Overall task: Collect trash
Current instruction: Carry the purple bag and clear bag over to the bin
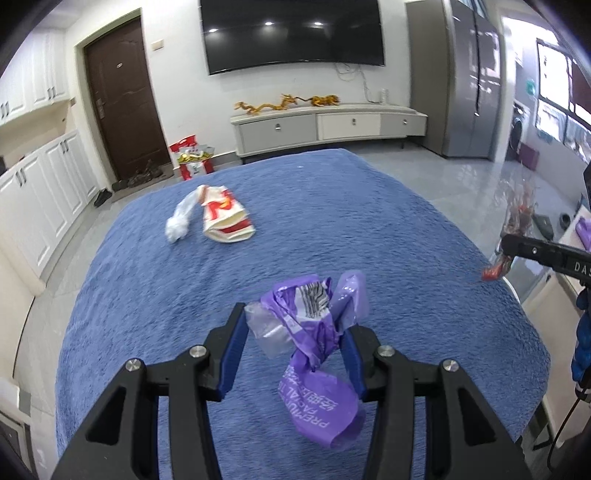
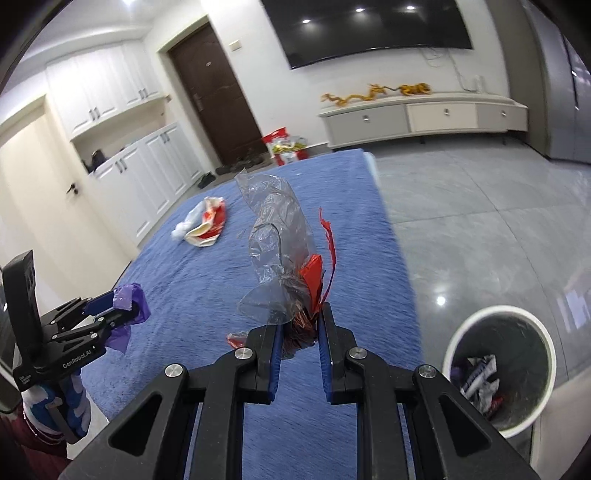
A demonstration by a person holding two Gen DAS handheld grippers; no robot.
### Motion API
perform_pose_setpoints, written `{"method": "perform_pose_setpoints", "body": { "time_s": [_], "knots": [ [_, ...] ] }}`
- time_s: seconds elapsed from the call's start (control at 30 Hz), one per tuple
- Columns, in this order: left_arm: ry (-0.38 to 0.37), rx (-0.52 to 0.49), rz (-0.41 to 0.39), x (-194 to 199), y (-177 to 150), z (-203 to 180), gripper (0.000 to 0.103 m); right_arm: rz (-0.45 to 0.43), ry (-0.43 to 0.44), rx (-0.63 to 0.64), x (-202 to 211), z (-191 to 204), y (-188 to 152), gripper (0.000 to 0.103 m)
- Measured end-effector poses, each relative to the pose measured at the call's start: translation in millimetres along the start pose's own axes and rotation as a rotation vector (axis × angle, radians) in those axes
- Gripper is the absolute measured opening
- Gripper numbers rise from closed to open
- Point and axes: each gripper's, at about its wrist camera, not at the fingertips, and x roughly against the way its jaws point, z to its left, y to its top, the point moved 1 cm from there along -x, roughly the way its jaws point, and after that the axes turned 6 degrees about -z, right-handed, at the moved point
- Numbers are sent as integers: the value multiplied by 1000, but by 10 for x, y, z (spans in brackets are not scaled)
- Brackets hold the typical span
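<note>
**Both grippers loaded over the blue table, one wrapper left lying**

Surroundings: a table under a blue cloth (image 1: 332,221) filled the middle of both views. Behind it stood a dark door (image 1: 122,99), white cabinets (image 1: 40,192), a wall TV (image 1: 291,33), and a low console (image 1: 325,127) carrying gold dragon figures (image 1: 288,102). A red and white bag (image 1: 192,157) sat on the floor near the door. On the grey tiles to the right of the table, seen from the right wrist camera, stood a white bin (image 2: 500,367) already holding crumpled scraps.

Nothing lay between the grippers and the far wrapper; only bare cloth lay between them.

Left gripper (image 1: 295,332): fingers closed on a purple plastic wrapper (image 1: 317,369), crumpled, white print and a barcode patch showing, with a clear film scrap bunched at its left side. It hung above the near part of the cloth.

Right gripper (image 2: 300,332): fingers pinching a clear cellophane wrapper (image 2: 275,236) with red foil and a thin red ribbon trailing upward. It was held over the table's right edge, the bin below and to its right.

On the far left of the cloth lay a red and white paper bag (image 1: 227,221), flattened, touching a twisted white plastic piece (image 1: 181,218).
</note>
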Motion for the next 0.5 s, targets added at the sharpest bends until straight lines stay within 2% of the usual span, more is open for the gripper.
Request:
{"method": "perform_pose_setpoints", "body": {
  "time_s": [0.23,0.5],
  "knots": [
    [-47,-103,20,-118,130,-476,45,-54,-71,-73,217,-427,-88,18],
    [-137,-206,65,-387,288,-1121,45,-59,-147,-193,290,-1002,-337,18]
  ]
}}
